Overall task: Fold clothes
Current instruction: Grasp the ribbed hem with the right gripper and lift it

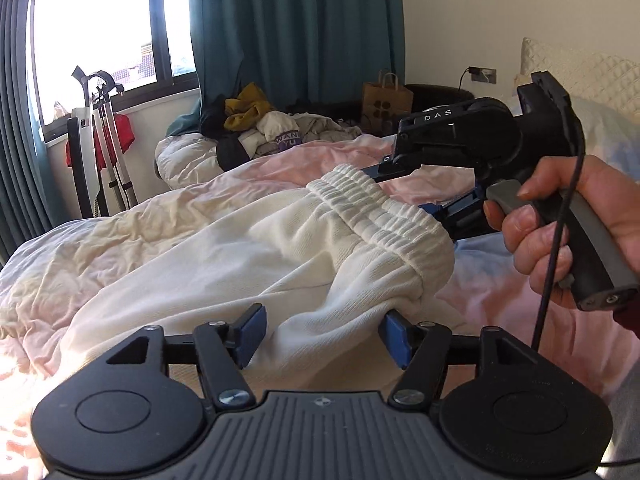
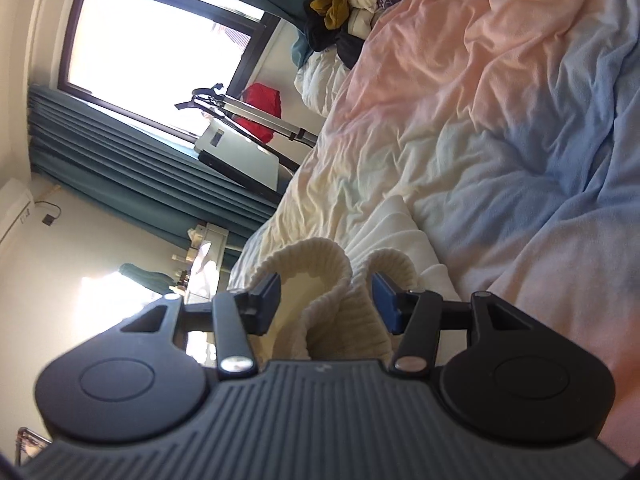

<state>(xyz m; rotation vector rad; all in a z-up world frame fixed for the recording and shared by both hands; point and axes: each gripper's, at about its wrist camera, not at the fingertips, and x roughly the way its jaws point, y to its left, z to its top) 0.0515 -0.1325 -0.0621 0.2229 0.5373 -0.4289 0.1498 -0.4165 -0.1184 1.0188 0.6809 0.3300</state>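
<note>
A white garment with a ribbed elastic waistband (image 1: 380, 216) lies on the bed, its body (image 1: 240, 264) spread toward the left. My left gripper (image 1: 324, 334) is open, its blue pads on either side of a fold of the garment's near edge. My right gripper (image 1: 416, 192) comes in from the right at the waistband, held by a hand (image 1: 560, 232). In the right wrist view the right gripper (image 2: 326, 304) has its jaws apart with the bunched ribbed waistband (image 2: 340, 300) between the pads.
The bed has a rumpled pink, cream and blue duvet (image 2: 500, 120). A pile of clothes (image 1: 264, 128) sits at the far end. A paper bag (image 1: 386, 100), a pillow (image 1: 580, 68), a rack with a red item (image 1: 104, 140) and teal curtains (image 1: 296, 32) stand around.
</note>
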